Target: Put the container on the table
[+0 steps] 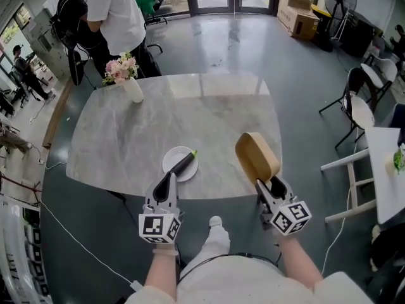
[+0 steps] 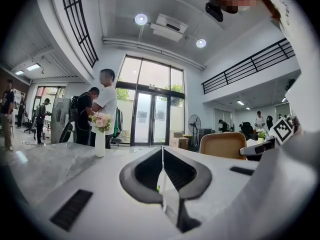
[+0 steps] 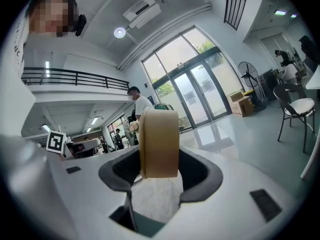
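- My right gripper (image 1: 261,180) has its jaws clamped on the tan container (image 1: 256,156), one jaw on each flat face.
- In the right gripper view the container stands on its edge, like a thick disc, and rises well above the jaws.
- From the head view, the container sits in the air over the near right corner of the grey marble table (image 1: 209,119). It is tilted and does not rest on the top.
- My left gripper (image 1: 167,182) has its jaws pressed together. The left gripper view shows only a thin seam between them, and I can make out nothing gripped there.
- The left gripper points at a white plate (image 1: 172,160) that lies flat near the table's near edge.
- A dark long thing with a green tip (image 1: 185,161) lies across the plate. I cannot tell what it is.
- The plate and the container are well apart, the plate to the left.
- A white vase (image 1: 133,90) of pink flowers stands upright at the table's far left corner.
- A person in a white shirt (image 1: 117,11) stands just beyond that corner.
- White chairs (image 1: 361,109) stand on the floor to the right of the table.
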A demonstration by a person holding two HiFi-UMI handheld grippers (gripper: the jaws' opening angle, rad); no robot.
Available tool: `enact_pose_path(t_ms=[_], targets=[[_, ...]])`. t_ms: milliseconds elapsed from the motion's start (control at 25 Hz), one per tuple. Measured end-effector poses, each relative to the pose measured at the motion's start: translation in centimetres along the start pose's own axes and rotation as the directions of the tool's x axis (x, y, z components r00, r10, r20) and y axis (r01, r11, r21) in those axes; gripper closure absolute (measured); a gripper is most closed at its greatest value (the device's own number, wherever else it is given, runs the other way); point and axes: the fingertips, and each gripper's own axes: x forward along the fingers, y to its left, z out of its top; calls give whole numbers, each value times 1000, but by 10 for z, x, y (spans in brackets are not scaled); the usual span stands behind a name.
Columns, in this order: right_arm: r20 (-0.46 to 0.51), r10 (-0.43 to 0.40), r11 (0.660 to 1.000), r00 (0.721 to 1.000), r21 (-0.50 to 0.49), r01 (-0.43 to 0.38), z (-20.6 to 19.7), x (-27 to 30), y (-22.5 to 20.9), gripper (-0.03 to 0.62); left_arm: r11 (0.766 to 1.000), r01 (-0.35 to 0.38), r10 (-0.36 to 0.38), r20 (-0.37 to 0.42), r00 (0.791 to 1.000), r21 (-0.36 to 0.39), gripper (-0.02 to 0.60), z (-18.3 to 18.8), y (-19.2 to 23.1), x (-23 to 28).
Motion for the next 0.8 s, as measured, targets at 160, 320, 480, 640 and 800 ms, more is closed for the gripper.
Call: enact_pose_path(t_ms=[160, 320, 480, 640, 800], targets=[[-5, -6, 1000, 1000, 3, 6, 2, 24, -2, 358, 1000, 7, -7, -7, 1000, -8, 572, -2, 16, 21], [-16, -13, 1000, 1000, 0, 13, 5, 48, -2, 358, 1000, 16, -16, -5, 1000, -13, 572, 0, 35, 41], [-10, -22, 1000, 1000, 1, 22, 6, 70, -5, 358, 999, 36, -36, -7, 999, -11, 572, -5, 47, 59], [3, -20, 1000, 1000, 14, 20, 8, 87, 1, 358, 999, 50, -50, -1, 999, -20, 572, -7, 56, 69], [-20, -16, 1000, 1000, 14, 16, 6, 93, 7, 358, 998, 53, -53, -9, 999, -40, 572, -11, 60, 68]])
